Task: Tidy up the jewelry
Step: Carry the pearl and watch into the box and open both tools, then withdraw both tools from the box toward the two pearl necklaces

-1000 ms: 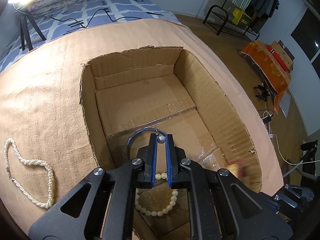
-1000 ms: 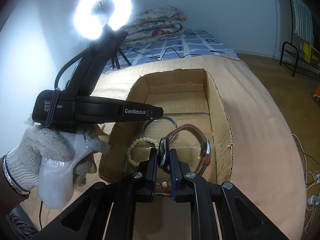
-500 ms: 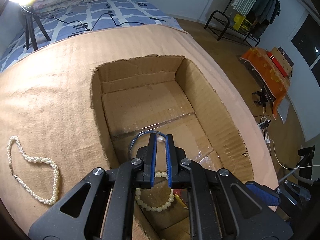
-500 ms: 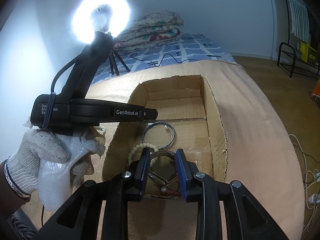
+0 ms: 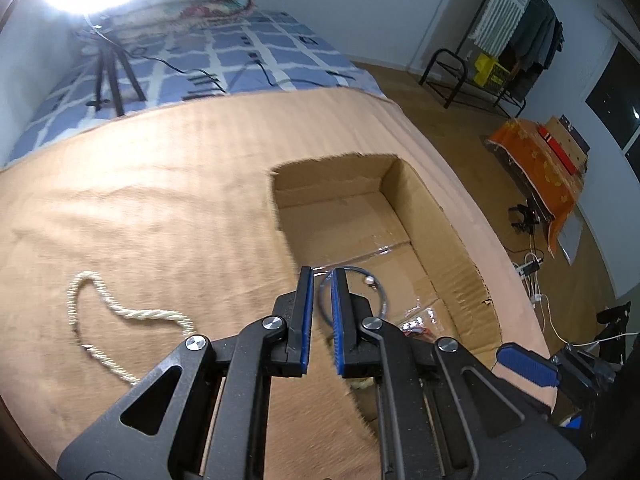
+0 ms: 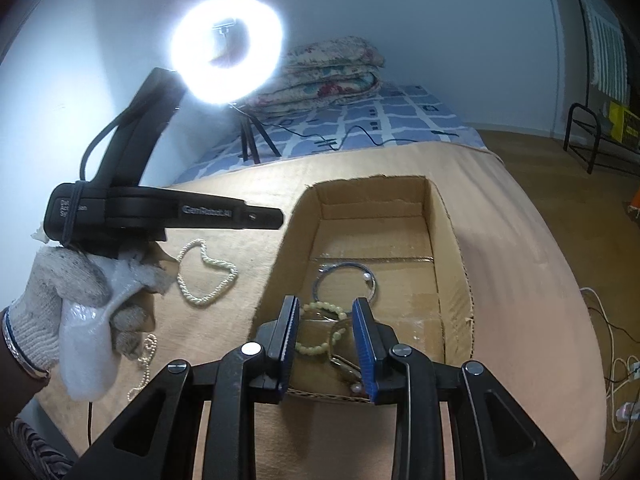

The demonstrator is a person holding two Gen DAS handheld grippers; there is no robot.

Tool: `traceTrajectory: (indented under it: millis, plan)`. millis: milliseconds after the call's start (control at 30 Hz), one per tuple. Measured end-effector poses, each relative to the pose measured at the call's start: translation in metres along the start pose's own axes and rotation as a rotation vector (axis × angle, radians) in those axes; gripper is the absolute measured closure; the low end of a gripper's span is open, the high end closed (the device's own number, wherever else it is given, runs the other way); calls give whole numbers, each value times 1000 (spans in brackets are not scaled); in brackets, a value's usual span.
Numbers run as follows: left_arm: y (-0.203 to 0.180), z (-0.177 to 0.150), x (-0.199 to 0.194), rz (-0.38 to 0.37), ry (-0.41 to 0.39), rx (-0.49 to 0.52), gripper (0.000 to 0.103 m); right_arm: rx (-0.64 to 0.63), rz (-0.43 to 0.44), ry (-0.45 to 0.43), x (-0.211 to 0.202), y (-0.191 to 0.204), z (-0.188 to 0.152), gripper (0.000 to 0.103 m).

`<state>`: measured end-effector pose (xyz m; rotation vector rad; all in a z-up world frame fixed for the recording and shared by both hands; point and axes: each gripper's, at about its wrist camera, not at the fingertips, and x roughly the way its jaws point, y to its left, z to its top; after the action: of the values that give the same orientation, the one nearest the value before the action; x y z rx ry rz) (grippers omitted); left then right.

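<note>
My right gripper (image 6: 326, 344) hangs over the cardboard box's (image 6: 450, 224) near end, jaws wide and empty above the bead bracelet (image 6: 320, 328). My left gripper (image 5: 320, 316) is narrow and empty (near the box's left wall), with the twisted pearl necklace (image 5: 120, 312) lying outside on the tan cloth (image 5: 160, 200), likely next

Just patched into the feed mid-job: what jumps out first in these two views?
The glaring white ring light on its tripod behind the tan cloth dominates. Next comes the open brown cardboard box, holding a silver bangle and a pale green bead bracelet under the open right gripper. Left of the box, a twisted cream pearl necklace lies on the cloth, beside the empty left gripper.
</note>
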<state>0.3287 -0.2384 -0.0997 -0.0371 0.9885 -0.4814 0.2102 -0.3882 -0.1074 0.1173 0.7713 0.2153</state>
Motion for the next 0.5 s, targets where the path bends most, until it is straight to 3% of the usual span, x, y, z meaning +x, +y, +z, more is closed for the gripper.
traceTrajectory:
  millis: [233, 500]
  plan:
    - [25, -6, -44, 50, -75, -7, 97, -27, 23, -19, -7, 16, 4, 73]
    - [52, -26, -93, 124, -158, -2, 97, -68, 58, -45, -13, 44, 6, 58]
